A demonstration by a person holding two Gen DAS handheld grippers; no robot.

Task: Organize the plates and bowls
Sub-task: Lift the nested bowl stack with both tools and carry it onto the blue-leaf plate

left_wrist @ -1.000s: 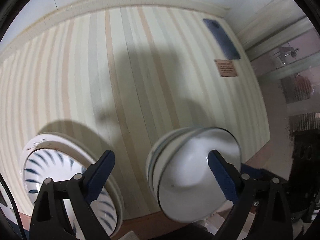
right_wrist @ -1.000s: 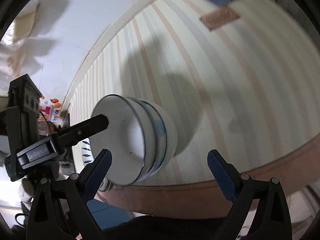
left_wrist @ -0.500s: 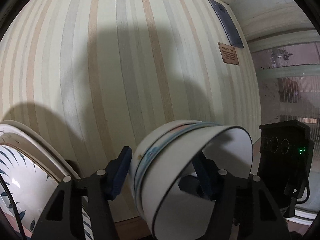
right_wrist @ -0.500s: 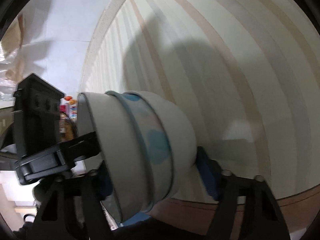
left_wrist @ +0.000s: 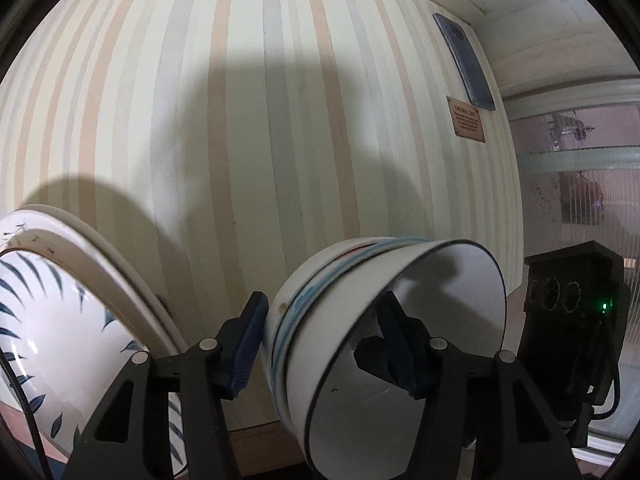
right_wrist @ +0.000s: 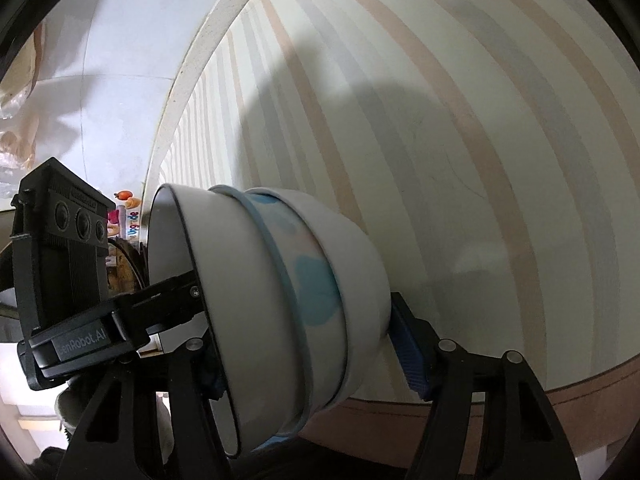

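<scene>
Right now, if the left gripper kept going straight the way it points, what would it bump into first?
Probably the stack of bowls: the left gripper already straddles its wall, one finger inside, one outside. Past the bowls lies only the striped tablecloth, though depth is hard to judge.

"GenRobot.AI" is embossed on the black body of the left gripper [right_wrist: 86,336], seen in the right wrist view. A small brown plaque [left_wrist: 469,119] lying on the striped tablecloth [left_wrist: 248,128] is headed "GREEN LIFE"; the finer lines printed beneath that heading cannot be made out.
</scene>
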